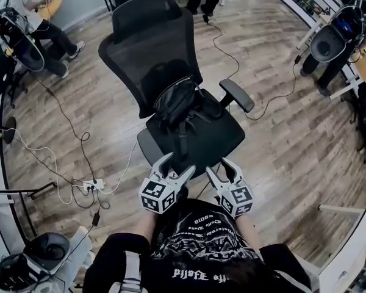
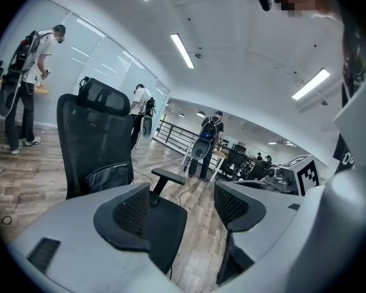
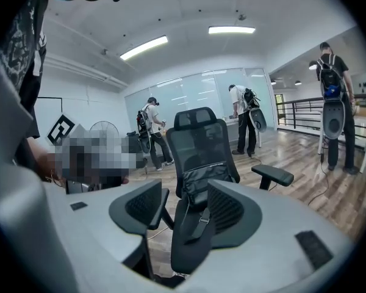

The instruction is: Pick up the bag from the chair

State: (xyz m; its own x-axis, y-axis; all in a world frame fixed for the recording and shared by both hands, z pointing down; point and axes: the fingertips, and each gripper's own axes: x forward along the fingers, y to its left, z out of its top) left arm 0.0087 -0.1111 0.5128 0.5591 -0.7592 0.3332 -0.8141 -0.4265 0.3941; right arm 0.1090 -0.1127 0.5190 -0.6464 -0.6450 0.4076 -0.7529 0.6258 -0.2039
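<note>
Both tools sat closest, held low before the person's shirt (image 1: 198,243): the left gripper (image 1: 177,165) and the right gripper (image 1: 220,167) each had jaws spread wide with nothing between them, just short of the near edge of the chair (image 1: 151,38). Beyond them the black bag (image 1: 178,99) lay slumped at the far end of the seat (image 1: 216,138), against the mesh backrest, with its strap (image 1: 183,138) trailing toward the near edge. It looked like soft, slack fabric, probably fairly light, and would likely sag when lifted. The strap or the bag's top fold seemed the surest hold; the smooth body looked less so.
</note>
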